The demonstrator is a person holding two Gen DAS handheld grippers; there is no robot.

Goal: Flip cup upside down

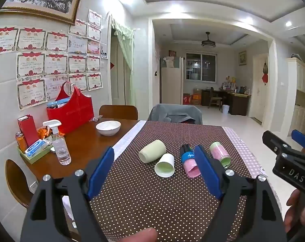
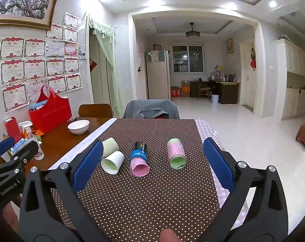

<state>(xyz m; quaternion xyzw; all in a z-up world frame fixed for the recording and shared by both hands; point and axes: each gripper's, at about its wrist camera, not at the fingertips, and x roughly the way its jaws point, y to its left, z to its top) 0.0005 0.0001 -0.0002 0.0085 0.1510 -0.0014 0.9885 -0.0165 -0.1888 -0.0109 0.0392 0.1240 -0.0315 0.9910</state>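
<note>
Several cups lie on their sides on the brown dotted cloth (image 1: 152, 191). A pale green cup (image 1: 151, 151) (image 2: 110, 144) lies at the left, bottom toward me. A white paper cup (image 1: 165, 165) (image 2: 112, 162) lies in front of it, mouth toward me. A dark cup with a blue band and pink lining (image 1: 188, 160) (image 2: 139, 159) lies in the middle. A pink and green cup (image 1: 220, 154) (image 2: 175, 153) lies at the right. My left gripper (image 1: 155, 171) is open and empty, short of the cups. My right gripper (image 2: 152, 166) (image 1: 289, 151) is open and empty too.
On the bare wood at the left stand a white bowl (image 1: 108, 127), a spray bottle (image 1: 58, 143), a red bag (image 1: 71, 112) and a tray of small items (image 1: 34, 151). Chairs (image 1: 174, 114) stand at the far table edge. A pink checked cloth (image 1: 247, 153) runs along the right edge.
</note>
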